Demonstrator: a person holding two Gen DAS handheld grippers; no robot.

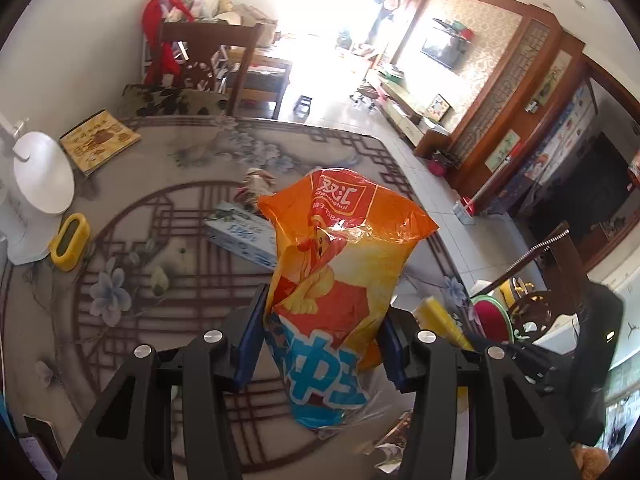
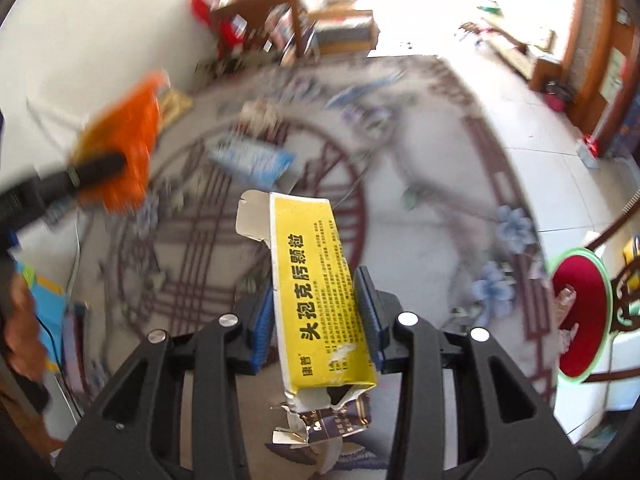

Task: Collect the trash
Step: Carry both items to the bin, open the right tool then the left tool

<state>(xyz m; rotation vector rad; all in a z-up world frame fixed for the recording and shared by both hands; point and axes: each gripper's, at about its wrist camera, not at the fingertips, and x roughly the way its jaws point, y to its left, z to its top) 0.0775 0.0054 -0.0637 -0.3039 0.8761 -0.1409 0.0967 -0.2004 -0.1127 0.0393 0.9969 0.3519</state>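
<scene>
Trash in both grippers: left gripper (image 1: 320,328) jaws clenched on an orange snack bag (image 1: 340,264), right gripper (image 2: 316,312) jaws grasping a yellow carton (image 2: 316,280), seemingly above the blurred tabletop (image 2: 420,208)

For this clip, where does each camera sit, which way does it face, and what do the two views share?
Left wrist: rides the left gripper, facing forward and down over the patterned table; its black fingers clamp an orange plastic snack bag.
Right wrist: rides the right gripper, facing the same table; its fingers clamp a yellow cardboard medicine box; the left gripper shows at left.
Shared: the table, the snack bag, the yellow box, a light blue box, the red chair seat.
</scene>
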